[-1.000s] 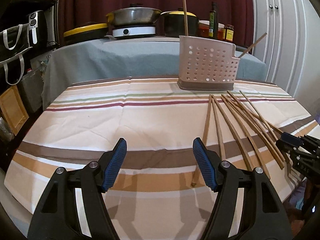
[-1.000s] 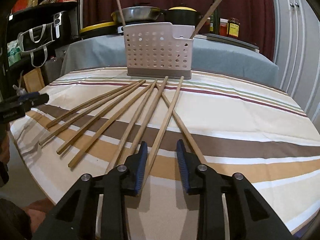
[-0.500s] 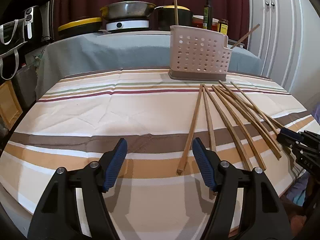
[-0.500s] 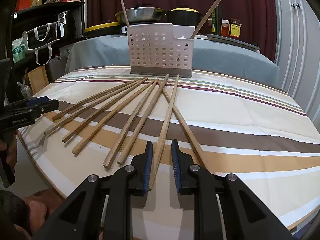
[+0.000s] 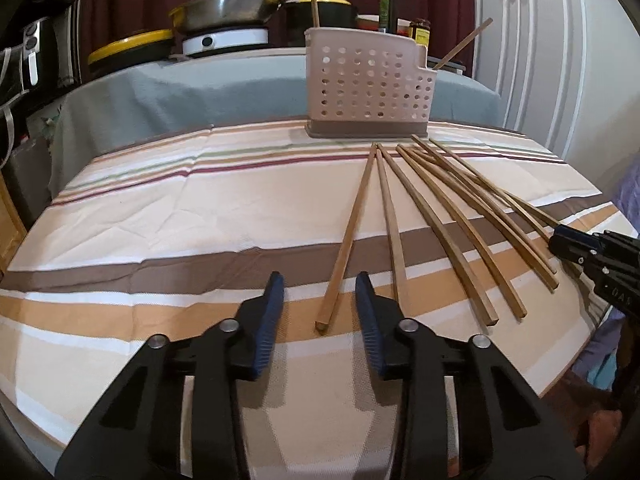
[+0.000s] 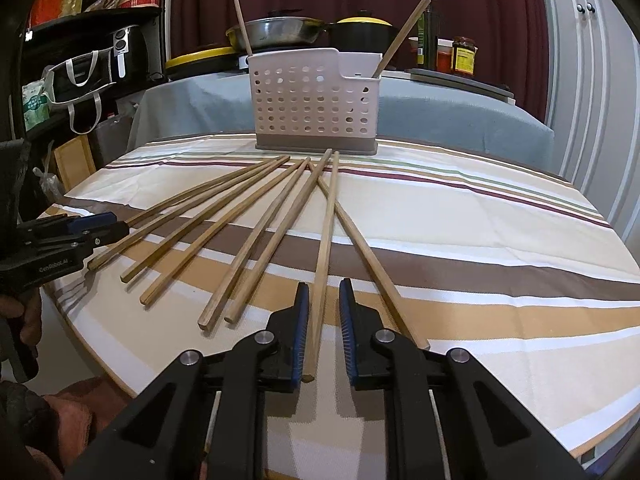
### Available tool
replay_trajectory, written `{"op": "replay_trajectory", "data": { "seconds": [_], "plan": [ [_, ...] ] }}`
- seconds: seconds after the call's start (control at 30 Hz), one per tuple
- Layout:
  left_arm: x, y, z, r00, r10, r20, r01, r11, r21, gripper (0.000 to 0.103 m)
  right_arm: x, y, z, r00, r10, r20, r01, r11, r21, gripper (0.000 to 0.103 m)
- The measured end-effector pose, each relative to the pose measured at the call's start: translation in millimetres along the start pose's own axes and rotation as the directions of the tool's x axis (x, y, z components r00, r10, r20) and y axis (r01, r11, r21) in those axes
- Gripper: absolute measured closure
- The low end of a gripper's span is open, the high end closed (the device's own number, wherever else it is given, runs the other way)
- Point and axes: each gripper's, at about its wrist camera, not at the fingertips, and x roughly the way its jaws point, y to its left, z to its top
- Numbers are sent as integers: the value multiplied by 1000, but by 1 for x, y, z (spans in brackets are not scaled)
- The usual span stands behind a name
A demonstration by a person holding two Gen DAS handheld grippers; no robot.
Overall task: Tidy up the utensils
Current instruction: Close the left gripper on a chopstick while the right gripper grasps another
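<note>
Several wooden chopsticks (image 5: 436,216) fan out across the right half of the left wrist view, lying flat on the striped desk (image 5: 200,216), their far tips gathered just in front of a pink perforated holder (image 5: 366,88) at upper centre. Two more sticks stand tilted inside that holder. The left gripper (image 5: 320,300) fills the lower centre with its blue-padded fingers spread apart and nothing between them (the leftmost chopstick (image 5: 348,236) ends just ahead of the gap). The right gripper (image 5: 576,246) pokes in at the right edge.

In the right wrist view, the holder (image 6: 316,100) sits at upper centre and the chopsticks (image 6: 224,216) spread toward the lower left. The right gripper (image 6: 324,312), at bottom centre, has its fingers narrowly parted around one chopstick (image 6: 324,248); whether the pads touch it I cannot tell. The left gripper (image 6: 100,228) shows at the left edge.
</note>
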Motion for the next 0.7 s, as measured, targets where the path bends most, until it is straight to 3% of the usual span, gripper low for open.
{"op": "replay_trajectory", "data": {
  "seconds": [0.07, 0.17, 0.47, 0.57, 0.7],
  "plan": [
    [0, -1, 1, 1000, -9, 1, 9, 1000, 7, 85, 0, 0, 0, 1000, 2, 0, -2, 1000, 0, 86],
    [-1, -4, -1, 1000, -19, 4, 19, 1000, 16, 90, -1, 0, -1, 1000, 16, 2, -16, 1000, -3, 86],
    [-5, -9, 0, 999, -25, 26, 25, 999, 32, 97, -4, -1, -6, 999, 30, 16, -30, 1000, -8, 87],
    [-7, -8, 1, 999, -23, 32, 21, 999, 32, 97, -5, -2, -6, 999, 41, 19, -41, 999, 2, 95],
    [-12, -8, 3, 999, -18, 44, 17, 999, 30, 97, -5, -1, -5, 999, 44, 16, -44, 999, 0, 97]
  ]
}}
